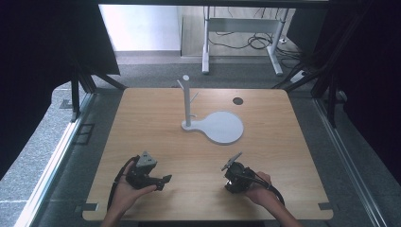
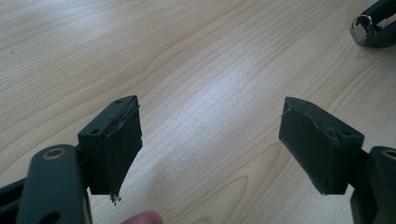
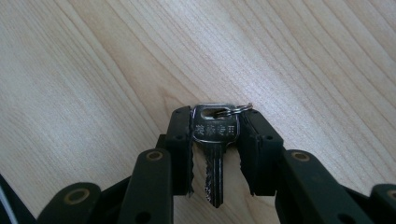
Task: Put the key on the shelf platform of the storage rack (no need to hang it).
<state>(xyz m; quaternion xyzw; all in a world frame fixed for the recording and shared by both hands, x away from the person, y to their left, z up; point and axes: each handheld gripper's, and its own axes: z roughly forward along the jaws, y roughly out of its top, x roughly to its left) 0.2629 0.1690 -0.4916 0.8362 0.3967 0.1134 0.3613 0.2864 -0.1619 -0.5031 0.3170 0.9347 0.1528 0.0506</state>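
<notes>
A silver key point(image 3: 215, 135) on a small split ring point(image 3: 236, 109) lies on the wooden table, its blade pointing back toward the camera in the right gripper view. My right gripper point(image 3: 215, 119) is shut on the key's head, one pad pressing on each side. From above, the right gripper point(image 1: 231, 184) sits low at the front right of the table. My left gripper point(image 2: 210, 128) is open with bare wood between its pads; in the high view the left gripper point(image 1: 164, 181) rests at the front left, pointing right. The right gripper's jaws and the ring point(image 2: 363, 29) appear at the top right of the left gripper view.
A white stand point(image 1: 187, 99) with short side pegs rises from a round flat base point(image 1: 224, 128) in the middle of the table point(image 1: 151, 123). A dark round hole point(image 1: 238, 100) lies behind it. Black curtains flank both sides.
</notes>
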